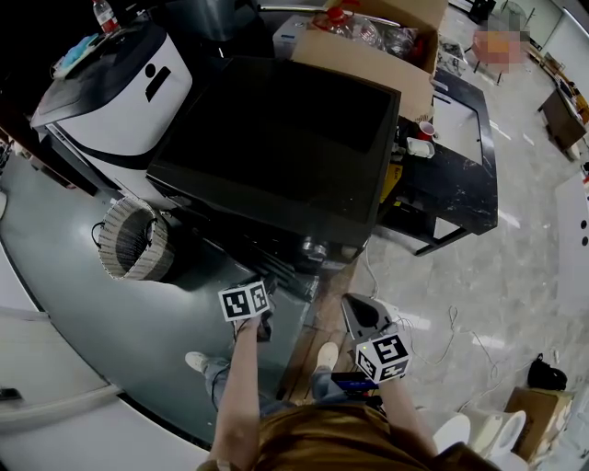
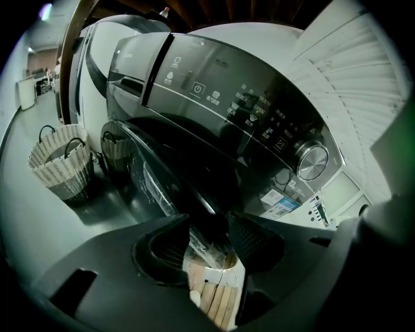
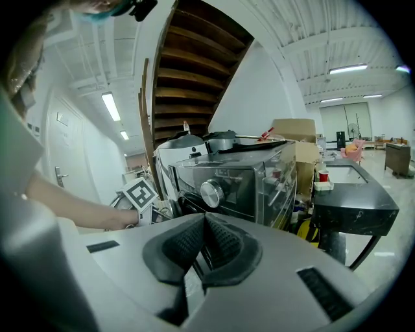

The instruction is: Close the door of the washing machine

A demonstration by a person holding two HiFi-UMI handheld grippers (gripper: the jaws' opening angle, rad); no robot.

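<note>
The woven basket [image 1: 136, 241] lies at the left of the head view, on the grey floor beside the washing machine [image 1: 276, 147]. In your left gripper view the basket [image 2: 61, 162] stands at mid left with its black handles up, well apart from the door [image 2: 162, 175]. What it holds cannot be told.

At the top of the head view, a cardboard box [image 1: 368, 51] behind the machine holds clear plastic items of a kind too small to tell. To the right, a black counter [image 1: 465, 184] carries a red cup [image 1: 425, 129] and a small white tub [image 1: 420, 147] near its left edge. A white appliance [image 1: 120, 87] fills the upper left, with a bottle [image 1: 104, 16] on top.

The door is swung out from the machine's front, below the control panel [image 2: 246, 104] and its knob [image 2: 312, 161]. Your left gripper [image 2: 207, 224] has its fingers [image 2: 249, 237] closed onto the door's dark rim, which runs down between them.

Your right gripper [image 3: 202, 224] has its fingers pressed together with nothing in them, low in its own frame. It faces the machine [image 3: 240, 178] from the side and sits at lower centre of the head view [image 1: 361, 313].
</note>
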